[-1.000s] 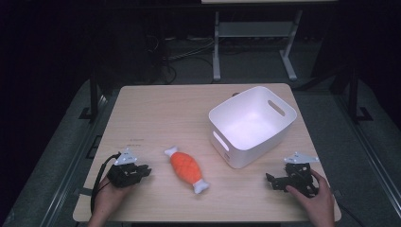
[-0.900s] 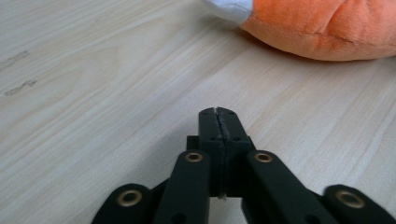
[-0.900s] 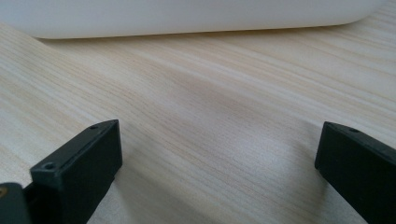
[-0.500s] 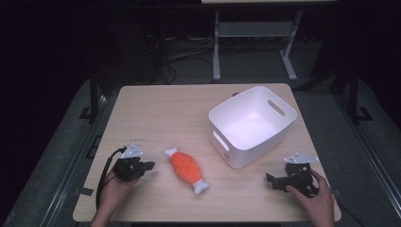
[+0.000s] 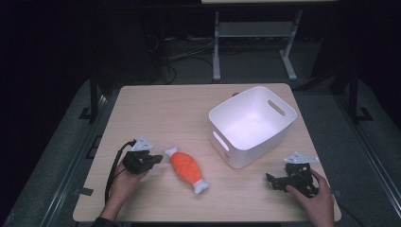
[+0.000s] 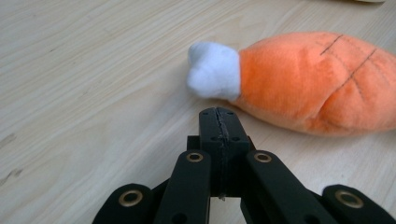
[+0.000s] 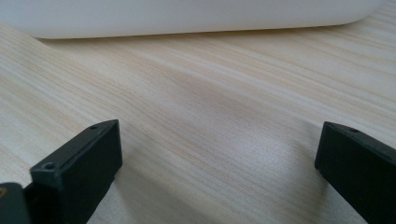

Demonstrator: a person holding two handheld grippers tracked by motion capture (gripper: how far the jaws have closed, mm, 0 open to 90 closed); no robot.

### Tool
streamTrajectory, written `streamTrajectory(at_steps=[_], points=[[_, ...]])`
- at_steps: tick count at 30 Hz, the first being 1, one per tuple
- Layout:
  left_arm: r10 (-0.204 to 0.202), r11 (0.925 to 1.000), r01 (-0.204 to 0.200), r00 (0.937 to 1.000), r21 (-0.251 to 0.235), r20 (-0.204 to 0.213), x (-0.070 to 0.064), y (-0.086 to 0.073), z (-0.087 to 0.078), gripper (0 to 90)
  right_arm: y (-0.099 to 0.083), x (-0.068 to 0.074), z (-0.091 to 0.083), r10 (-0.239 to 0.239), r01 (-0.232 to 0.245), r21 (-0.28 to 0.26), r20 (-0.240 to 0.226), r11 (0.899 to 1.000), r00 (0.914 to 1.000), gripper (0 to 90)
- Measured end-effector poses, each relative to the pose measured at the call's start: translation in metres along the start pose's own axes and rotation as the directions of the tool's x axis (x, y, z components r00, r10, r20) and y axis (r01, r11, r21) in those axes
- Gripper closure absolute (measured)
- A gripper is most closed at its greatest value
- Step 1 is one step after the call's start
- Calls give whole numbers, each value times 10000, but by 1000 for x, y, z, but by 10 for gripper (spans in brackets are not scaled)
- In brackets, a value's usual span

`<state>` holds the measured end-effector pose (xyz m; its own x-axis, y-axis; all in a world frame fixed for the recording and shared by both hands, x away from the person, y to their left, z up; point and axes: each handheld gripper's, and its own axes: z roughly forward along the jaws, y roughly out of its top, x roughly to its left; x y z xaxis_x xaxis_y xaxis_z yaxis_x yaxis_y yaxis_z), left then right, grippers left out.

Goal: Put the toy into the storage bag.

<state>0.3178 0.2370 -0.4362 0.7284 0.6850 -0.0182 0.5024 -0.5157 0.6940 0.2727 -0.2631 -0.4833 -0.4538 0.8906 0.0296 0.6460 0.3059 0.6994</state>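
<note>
Pale wood table [image 5: 189, 109] carried a soft, light plush drumstick [image 5: 186, 168] at six o'clock, best pinched mid-body; left tool [image 5: 157, 159] closed and empty beside it, right tool [image 5: 270, 179] wide open.

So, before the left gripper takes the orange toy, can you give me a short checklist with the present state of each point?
1. Left gripper open for the grasp: not ok, its jaws are pressed together.
2. Left gripper aimed at the orange toy: ok, its tips point at the white end, close but apart from it.
3. Toy free to lift: ok, it lies alone on the table.
4. White bin ready to receive: ok, it stands upright and looks empty.
5. Right gripper out of the way: ok, open and resting near the bin, far from the toy.
</note>
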Motion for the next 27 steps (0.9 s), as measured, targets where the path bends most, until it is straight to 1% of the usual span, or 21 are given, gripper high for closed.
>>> streamTrajectory(at_steps=[1,6,7,8,9,11,14,16,17,18,19,20,22,23,27], points=[[126,9998,-125,9999,148,-31,-2,3,4,897,0,0,0,0,0,-1,4,10000,10000,2],[191,9997,-192,9998,158,10,-4,7,10,896,0,0,0,0,0,2,1,10000,10000,2],[255,9993,-256,9997,289,17,-5,10,14,896,0,0,0,1,-1,2,5,10000,10000,2],[255,9993,-256,9997,289,17,-5,10,14,896,0,0,0,0,0,1,1,10000,10000,2],[218,9993,-217,9998,319,-24,-5,11,19,896,0,0,0,0,0,3,0,10000,10000,2],[316,9986,-310,9994,426,-123,-4,13,21,896,0,0,0,-2,2,0,7,10000,10000,2],[292,9989,-287,9995,371,-107,-3,17,23,896,0,0,0,1,-1,0,7,10000,10000,2],[313,9988,-309,9994,376,-117,-3,20,26,896,0,0,0,1,-1,4,1,10000,10000,2],[325,9989,-322,9994,351,-84,-2,24,30,896,0,0,0,5,-5,-3,5,10000,10000,2],[325,9989,-322,9994,351,-84,-2,24,30,897,0,0,0,5,-5,-3,5,10000,10000,2],[314,9992,-313,9995,250,-31,-2,26,33,896,0,0,0,2,-2,2,0,10000,10000,2],[314,9992,-313,9995,250,-31,-2,26,33,896,0,0,0,2,-2,2,0,10000,10000,2],[218,9994,-221,9997,263,114,-2,31,38,896,0,0,0,4,-4,-3,4,10000,10000,2],[228,9996,-230,9996,182,148,-2,33,40,896,0,0,0,1,-1,5,3,10000,10000,2],[285,9995,-288,9994,157,179,-2,40,46,896,0,0,0,2,-2,-4,5,10000,10000,2]])
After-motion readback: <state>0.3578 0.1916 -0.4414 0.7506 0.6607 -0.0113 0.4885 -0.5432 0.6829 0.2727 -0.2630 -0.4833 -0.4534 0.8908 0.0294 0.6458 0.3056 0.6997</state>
